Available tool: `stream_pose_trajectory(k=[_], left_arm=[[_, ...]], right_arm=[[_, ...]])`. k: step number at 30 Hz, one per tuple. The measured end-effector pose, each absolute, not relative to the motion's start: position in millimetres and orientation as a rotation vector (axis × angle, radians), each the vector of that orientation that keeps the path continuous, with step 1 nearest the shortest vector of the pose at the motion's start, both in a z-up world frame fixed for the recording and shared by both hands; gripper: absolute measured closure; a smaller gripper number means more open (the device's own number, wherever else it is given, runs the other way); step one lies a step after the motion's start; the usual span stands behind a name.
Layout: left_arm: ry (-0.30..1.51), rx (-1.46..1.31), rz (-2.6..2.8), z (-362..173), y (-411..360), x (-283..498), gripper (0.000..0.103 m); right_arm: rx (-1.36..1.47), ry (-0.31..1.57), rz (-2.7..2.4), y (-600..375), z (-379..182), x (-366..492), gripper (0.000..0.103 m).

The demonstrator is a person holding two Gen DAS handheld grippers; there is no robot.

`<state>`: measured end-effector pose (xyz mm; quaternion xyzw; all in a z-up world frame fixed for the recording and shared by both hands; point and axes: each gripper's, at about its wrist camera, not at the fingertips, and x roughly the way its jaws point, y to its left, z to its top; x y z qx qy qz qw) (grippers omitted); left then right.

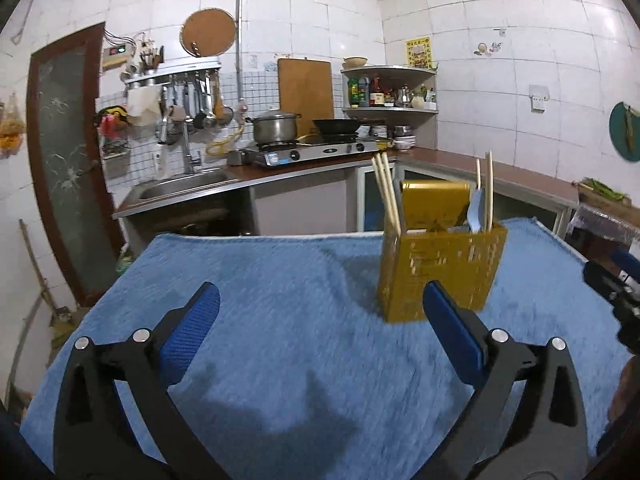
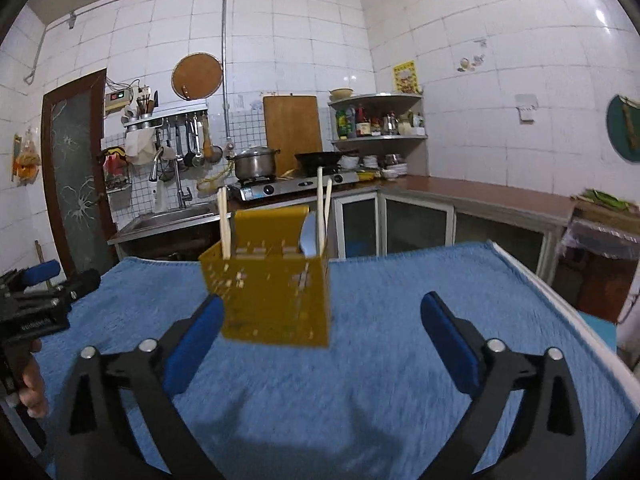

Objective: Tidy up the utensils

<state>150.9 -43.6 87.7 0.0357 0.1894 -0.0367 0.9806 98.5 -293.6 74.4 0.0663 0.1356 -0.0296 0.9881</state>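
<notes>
We see both grippers spread wide, holding nothing: left gripper [image 1: 322,300], right gripper [image 2: 322,312], ribbed blue pads on black arms. The yellow perforated plastic holder [image 1: 440,270] stands upright on the fuzzy blue towel [image 1: 280,280], right of centre. Pale chopsticks [image 1: 386,196] sit at its left end; a light-blue spoon [image 1: 476,210] at its right end.

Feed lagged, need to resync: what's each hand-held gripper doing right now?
Left hand-held gripper: open, holding nothing, above the blue fuzzy table cloth.
Right hand-held gripper: open, holding nothing.
</notes>
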Motion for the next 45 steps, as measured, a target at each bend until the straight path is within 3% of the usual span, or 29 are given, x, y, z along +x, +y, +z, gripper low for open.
stream_pose_trajectory(k=[18,28,37,45], left_arm=[[0.448,0.067,-0.097,24.5,-27.1,105.9,0.005],[0.473,0.096,-0.117,19.7,-32.3,110.4,0.005],[0.335,-0.003,-0.032,31.5,-14.6,98.8,0.005],[0.316,0.026,-0.036,33.6,-20.0,97.6,0.005]], right_arm=[[0.058,0.348,-0.058,-241.5,24.1,63.5,0.004],[0.022,0.3,-0.077,-235.7,29.6,56.3,0.004],[0.03,0.301,-0.082,-237.8,30.7,56.3,0.004],[0.026,0.297,-0.094,-236.5,30.7,54.1,0.004]])
